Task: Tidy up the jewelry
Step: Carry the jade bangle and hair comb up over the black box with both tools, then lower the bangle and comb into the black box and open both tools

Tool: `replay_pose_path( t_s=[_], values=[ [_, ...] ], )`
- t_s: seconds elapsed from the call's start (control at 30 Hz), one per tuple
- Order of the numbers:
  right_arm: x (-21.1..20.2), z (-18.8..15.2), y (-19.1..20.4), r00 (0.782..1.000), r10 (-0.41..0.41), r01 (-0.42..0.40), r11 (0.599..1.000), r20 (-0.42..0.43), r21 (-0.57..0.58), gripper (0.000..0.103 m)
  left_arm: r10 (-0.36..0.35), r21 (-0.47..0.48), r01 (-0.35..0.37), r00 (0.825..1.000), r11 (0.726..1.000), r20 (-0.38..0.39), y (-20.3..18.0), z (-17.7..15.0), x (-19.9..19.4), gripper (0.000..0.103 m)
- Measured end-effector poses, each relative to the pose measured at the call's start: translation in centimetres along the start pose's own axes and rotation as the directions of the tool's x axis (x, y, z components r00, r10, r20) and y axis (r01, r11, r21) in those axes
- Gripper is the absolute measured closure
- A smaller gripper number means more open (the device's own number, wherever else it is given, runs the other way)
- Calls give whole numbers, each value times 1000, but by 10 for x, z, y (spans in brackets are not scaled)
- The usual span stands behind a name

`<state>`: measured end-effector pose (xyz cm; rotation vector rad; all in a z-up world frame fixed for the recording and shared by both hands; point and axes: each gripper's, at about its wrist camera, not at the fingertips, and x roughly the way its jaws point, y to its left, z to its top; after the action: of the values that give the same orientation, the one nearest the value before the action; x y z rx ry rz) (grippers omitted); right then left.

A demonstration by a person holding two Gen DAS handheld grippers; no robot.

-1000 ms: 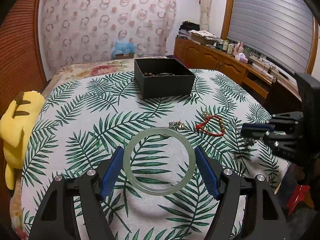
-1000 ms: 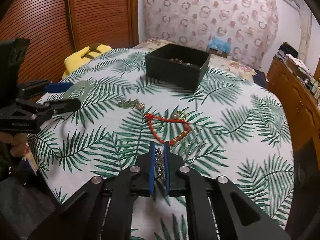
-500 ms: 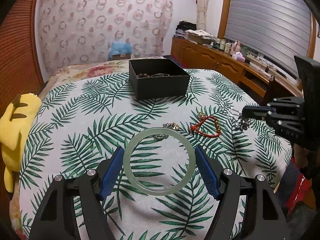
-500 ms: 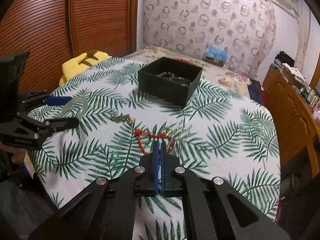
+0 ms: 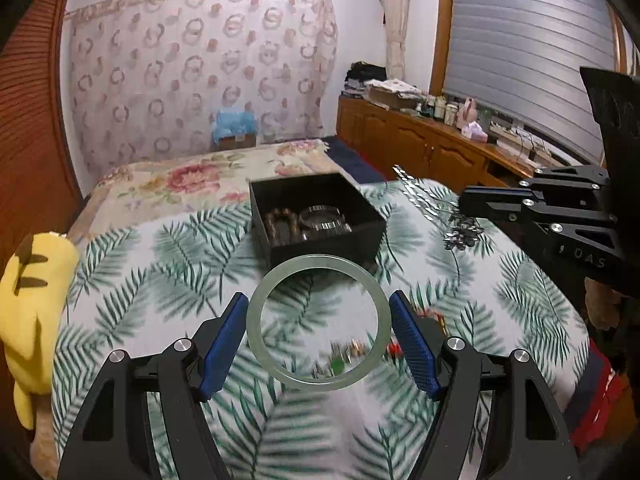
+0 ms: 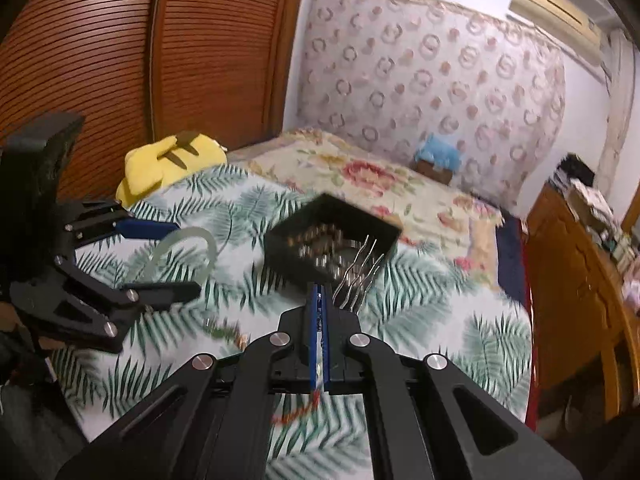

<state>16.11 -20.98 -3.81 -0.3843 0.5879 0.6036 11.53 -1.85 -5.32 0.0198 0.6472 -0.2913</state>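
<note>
My left gripper [image 5: 318,318] is shut on a pale green jade bangle [image 5: 256,320] and holds it above the palm-leaf cloth, just short of the open black box [image 5: 372,220]. The box holds a dark bead bracelet [image 5: 280,220] and a silver bangle [image 5: 322,218]. My right gripper [image 6: 320,296] is shut on a silver hair comb [image 6: 356,276] with long prongs and a sparkly top. It hangs in the air right of the box in the left wrist view [image 5: 460,232]. In the right wrist view the box [image 6: 288,240] is just ahead, and the left gripper [image 6: 168,258] with the bangle [image 6: 208,240] is at the left.
A red bead bracelet [image 5: 394,348] and small brooches [image 5: 344,356] lie on the cloth below the bangle. A yellow plush toy [image 5: 28,304] lies at the left edge. A wooden cabinet [image 5: 432,144] stands to the right, and a floral bedspread [image 5: 192,180] lies beyond the box.
Both grippers rose from the cloth and moved forward toward the black box, each carrying its piece. The box now appears much closer in both views.
</note>
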Motion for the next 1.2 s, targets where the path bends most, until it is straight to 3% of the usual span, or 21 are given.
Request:
replay_pose_path(
  t_s=[0.33,0.63,0.87,1.07,1.2],
  values=[
    [75,42,-20,998,70,-70,997,-9,-28,101,43,-21,-43,999,999,14,29,43,29,34],
    [131,36,-35,988,143,-142,990,-61,17,99,47,-33,-47,999,998,1,45,67,58,34],
    [131,31,-46,986,166,-164,984,-27,66,99,29,-23,-29,999,999,-19,44,81,88,34],
    [115,24,-67,985,173,-173,977,8,123,82,11,-14,-12,999,1000,-40,42,86,110,34],
    [111,23,-73,987,160,-161,979,14,122,82,2,-13,-3,998,1000,-56,41,86,122,34]
  ],
)
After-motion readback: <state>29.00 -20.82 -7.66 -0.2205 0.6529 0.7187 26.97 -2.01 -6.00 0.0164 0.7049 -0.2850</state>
